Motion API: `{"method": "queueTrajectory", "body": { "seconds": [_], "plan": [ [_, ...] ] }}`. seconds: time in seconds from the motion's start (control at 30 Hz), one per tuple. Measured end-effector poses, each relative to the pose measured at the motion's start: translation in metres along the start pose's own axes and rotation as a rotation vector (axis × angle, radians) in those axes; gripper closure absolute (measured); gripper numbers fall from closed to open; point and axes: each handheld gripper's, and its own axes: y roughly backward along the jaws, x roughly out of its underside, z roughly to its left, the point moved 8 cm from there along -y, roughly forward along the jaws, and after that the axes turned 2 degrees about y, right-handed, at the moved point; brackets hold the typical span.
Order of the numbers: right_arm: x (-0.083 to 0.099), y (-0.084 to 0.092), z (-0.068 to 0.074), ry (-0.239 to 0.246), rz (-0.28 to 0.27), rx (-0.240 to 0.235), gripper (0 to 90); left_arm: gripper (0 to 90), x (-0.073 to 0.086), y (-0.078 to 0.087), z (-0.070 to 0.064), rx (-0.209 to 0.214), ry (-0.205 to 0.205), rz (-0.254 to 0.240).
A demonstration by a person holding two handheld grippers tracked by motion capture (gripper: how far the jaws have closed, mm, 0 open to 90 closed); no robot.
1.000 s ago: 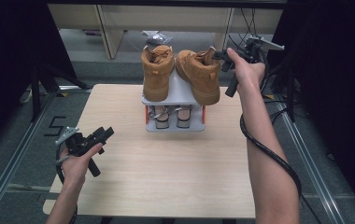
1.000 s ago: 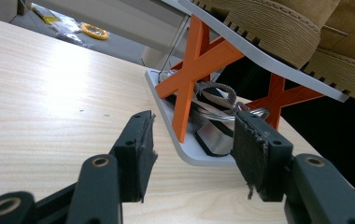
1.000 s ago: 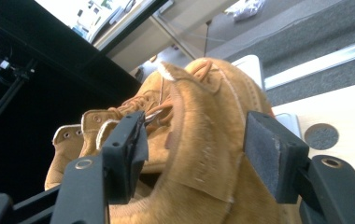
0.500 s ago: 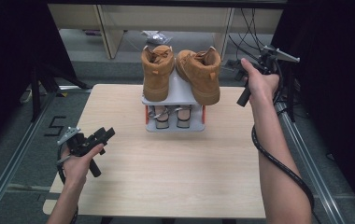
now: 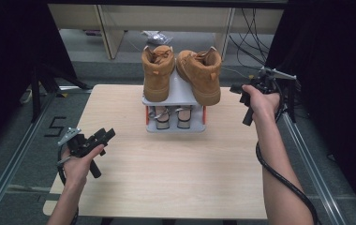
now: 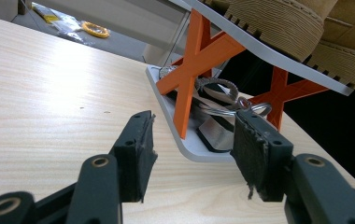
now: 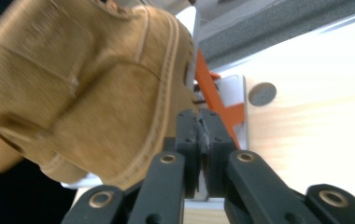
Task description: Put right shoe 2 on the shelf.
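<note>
Lowered beside the table, the right gripper (image 5: 240,88), jaws just closed on nothing, sits right of the right boot (image 5: 200,75).

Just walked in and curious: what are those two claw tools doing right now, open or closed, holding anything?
Left gripper: open, holding nothing.
Right gripper: jaws have just closed; shut, nothing between them, beside the tan boot.

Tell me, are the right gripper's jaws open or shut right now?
Shut. The right gripper has just closed its pads flat together, nothing between them, beside the tan boot.
</note>
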Motion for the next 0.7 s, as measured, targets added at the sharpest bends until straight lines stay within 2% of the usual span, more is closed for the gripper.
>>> {"method": "queueTrajectory", "body": {
  "seconds": [0.03,0.13,0.27,0.33,0.47,0.5,0.53,0.6,0.67,0.7],
  "plan": [
    [0.002,-0.001,0.000,-0.024,-0.004,0.006,90.0,47.5,0.000,0.000,0.000,-0.001,-0.001,0.000],
    [0.010,-0.003,-0.003,0.004,0.017,0.005,90.0,47.4,0.000,0.000,0.001,-0.003,0.000,0.003],
    [0.024,-0.006,-0.004,0.001,0.059,-0.011,90.0,47.5,0.001,0.000,0.001,-0.004,0.000,0.005],
    [0.029,-0.007,-0.004,0.007,0.061,-0.016,90.0,47.5,0.001,0.000,0.001,-0.003,0.000,0.003],
    [0.039,-0.009,-0.001,0.045,0.073,-0.026,90.0,47.5,0.000,0.000,0.001,-0.006,0.001,0.002],
    [0.042,-0.010,0.002,0.039,0.081,-0.033,90.0,47.5,0.001,0.000,0.001,-0.006,0.001,0.004],
    [0.042,-0.010,0.001,0.068,0.073,-0.027,90.0,47.5,0.001,0.000,0.001,-0.004,0.001,0.005],
    [0.046,-0.010,0.006,0.050,0.084,-0.042,90.0,47.5,0.001,0.000,0.001,-0.004,-0.001,0.005],
    [0.048,-0.012,0.009,0.076,0.079,-0.049,90.0,47.4,0.001,0.000,0.001,-0.004,0.000,0.005],
    [0.049,-0.012,0.012,0.070,0.087,-0.054,90.0,47.5,0.001,0.000,0.001,-0.005,0.000,0.005]
  ]
}}
